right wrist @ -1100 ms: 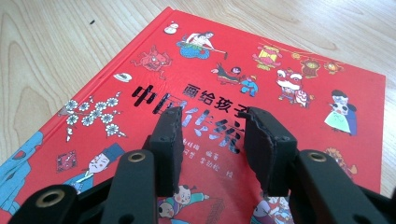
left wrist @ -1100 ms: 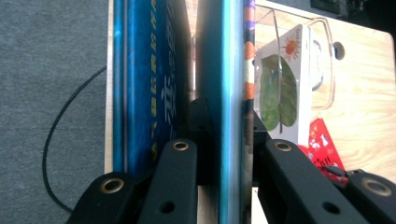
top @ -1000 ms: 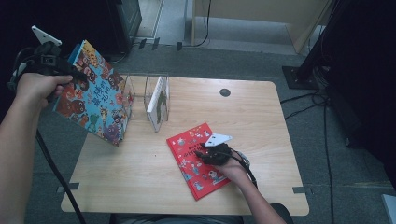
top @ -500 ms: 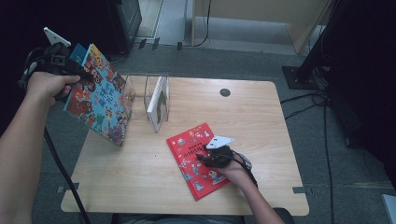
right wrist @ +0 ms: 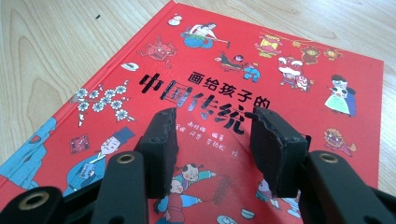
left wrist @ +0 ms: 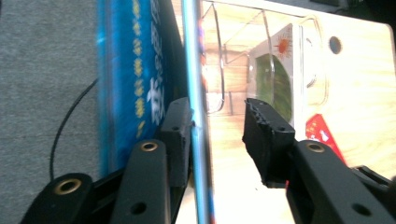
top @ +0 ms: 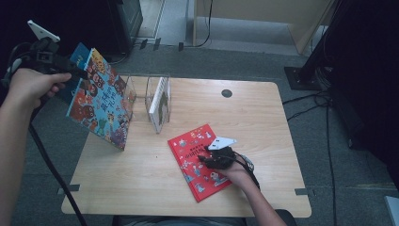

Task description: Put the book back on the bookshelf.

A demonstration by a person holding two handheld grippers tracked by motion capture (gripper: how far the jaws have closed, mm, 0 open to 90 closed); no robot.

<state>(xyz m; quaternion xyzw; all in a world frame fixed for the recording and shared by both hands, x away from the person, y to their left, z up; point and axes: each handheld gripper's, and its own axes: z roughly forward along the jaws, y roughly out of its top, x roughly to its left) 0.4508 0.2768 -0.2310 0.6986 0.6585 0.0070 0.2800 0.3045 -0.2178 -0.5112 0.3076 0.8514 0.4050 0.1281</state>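
Presently, left gripper (left wrist: 217,133): jaws just opening, blue book (top: 101,101) between them, one pad touching.
Right gripper (right wrist: 212,149): jaws spread, resting on red book (right wrist: 261,79), gripping nothing.
Table (top: 263,108): bearing clear rack (top: 153,89).

Worktop (top: 263,113) right half and far right corner: bare wood apart from 1 small dark hole (top: 227,93), open for approach from right and front. Near-left corner also bare. Obstacles: clear rack (top: 147,96) upright at the far-left part, with a white book (top: 159,101) standing in 1 slot; the slot left of it looks free. Big blue book (top: 101,106) leans tilted at the left edge, blocking side entry to the rack. Red book (top: 197,162) lies flat near front centre, low profile, with the right hand-held gripper (top: 207,157) on top. Strip between rack and red book is passable.
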